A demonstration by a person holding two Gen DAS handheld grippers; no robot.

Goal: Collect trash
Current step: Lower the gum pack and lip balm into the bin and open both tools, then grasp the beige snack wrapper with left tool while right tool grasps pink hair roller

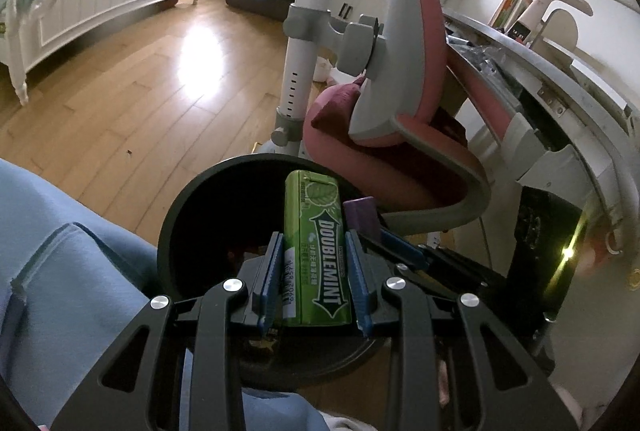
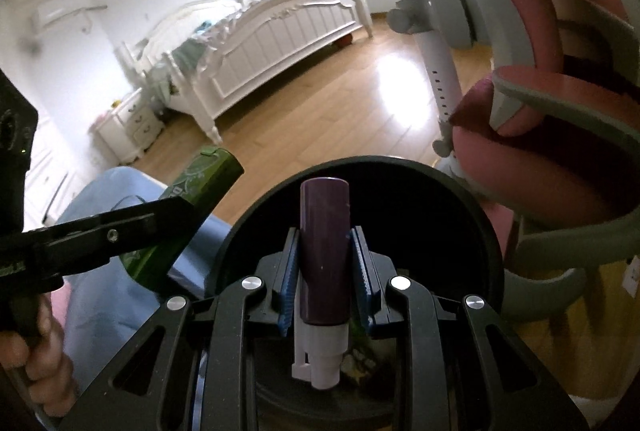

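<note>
Holding both pieces of trash over the bin, the two tools are placed for the drop. The left tool is clenched on a green gum box, its blue pads pressing the box's long sides, with the box pointing forward past the fingertips. Below and ahead of that tool lies the bin's dark mouth. The right tool grips a purple tube with a white cap end toward the wrist; the tube stands out along the fingers, and the bin's round opening lies directly under it. In the right view the gum box sits off to that tool's left, seemingly at or just outside the bin's rim, above the person's blue-clad leg.

To do this step well, I judge that each item should be well inside the rim before the fingers part. The tube looks ready; the gum box may want a small shift toward the bin's centre, away from the leg. Tilting each tool more steeply would let the items slide out cleanly rather than catch on the ribbed pads. Opening one tool at a time keeps the two from bumping, since they hang just beside each other. A pink chair stands close beyond the bin, so the approach should stay on the near side.
</note>
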